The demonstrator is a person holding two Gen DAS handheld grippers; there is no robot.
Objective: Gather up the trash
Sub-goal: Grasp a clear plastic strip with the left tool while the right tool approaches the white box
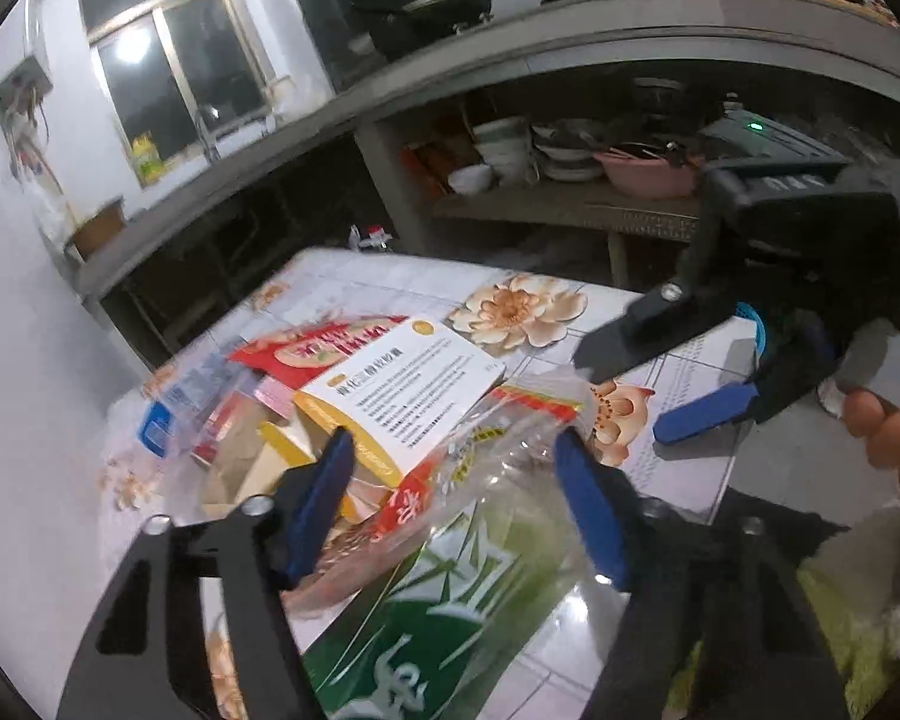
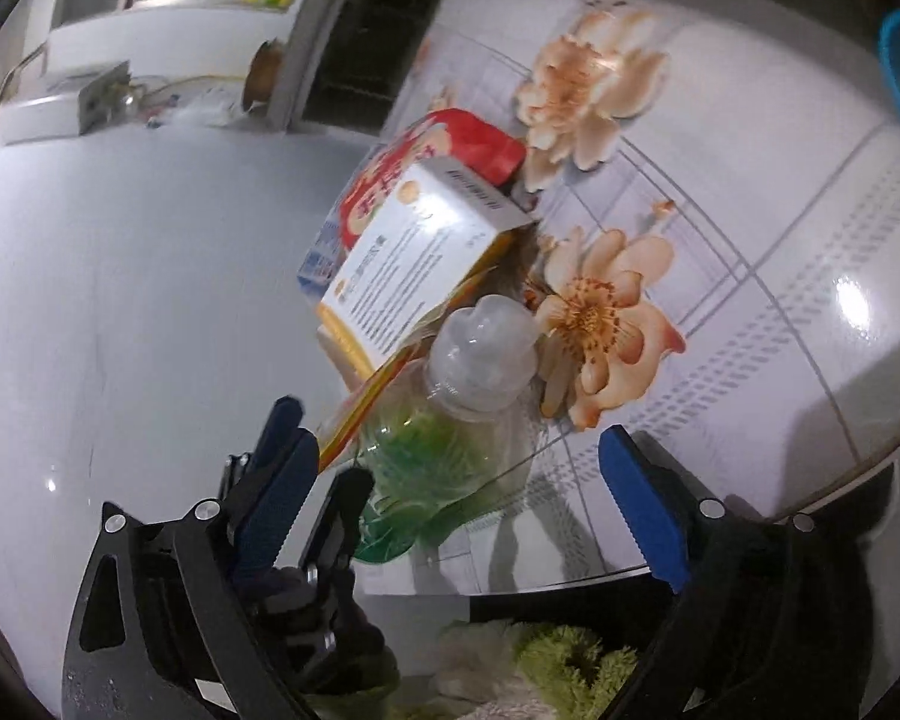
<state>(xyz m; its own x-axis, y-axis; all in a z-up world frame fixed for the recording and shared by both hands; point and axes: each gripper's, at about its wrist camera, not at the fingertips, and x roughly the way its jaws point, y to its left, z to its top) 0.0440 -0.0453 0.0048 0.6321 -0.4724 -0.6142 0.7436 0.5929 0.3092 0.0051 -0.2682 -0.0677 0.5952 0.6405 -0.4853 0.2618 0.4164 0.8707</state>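
Trash pile: box [image 1: 411, 387], red packet [image 1: 306, 354], blue-white pack [image 1: 168, 414] and bottle [image 1: 480, 516] heaped together on the floral table [image 1: 678, 384]; centre-left of the left wrist frame, centre of the right wrist frame.
Box: white face with small print, yellow edges; lies tilted on top of the pile; seen again in the right wrist frame [image 2: 414, 264].
Red packet: under and behind the box, upper part of the pile [image 2: 468, 144].
Bottle: clear plastic with a green label, lying on its side; its base end shows mid-frame in the right wrist view [image 2: 480, 354], green label below it.
Left gripper [image 1: 456, 510]: jaws wide, blue pads either side of the bottle and the pile's near edge; left pad [image 1: 324, 498] overlaps the box edge in the picture, right pad [image 1: 591, 516] lies against the bottle's outline; cannot tell whether either pad touches.
Right gripper [image 2: 462, 504]: jaws wide, nothing between the pads but the bottle's green end at the lower centre; apart from it. It also shows at the right of the left wrist frame [image 1: 660, 390], above the table.
Hand [image 1: 894, 438]: right edge of the left wrist frame, on the right gripper's handle.
Table edge: curved rim runs across the lower right of the right wrist frame [image 2: 840, 480].
Blue basket [image 1: 756, 324]: far right table edge, partly hidden behind the right gripper.
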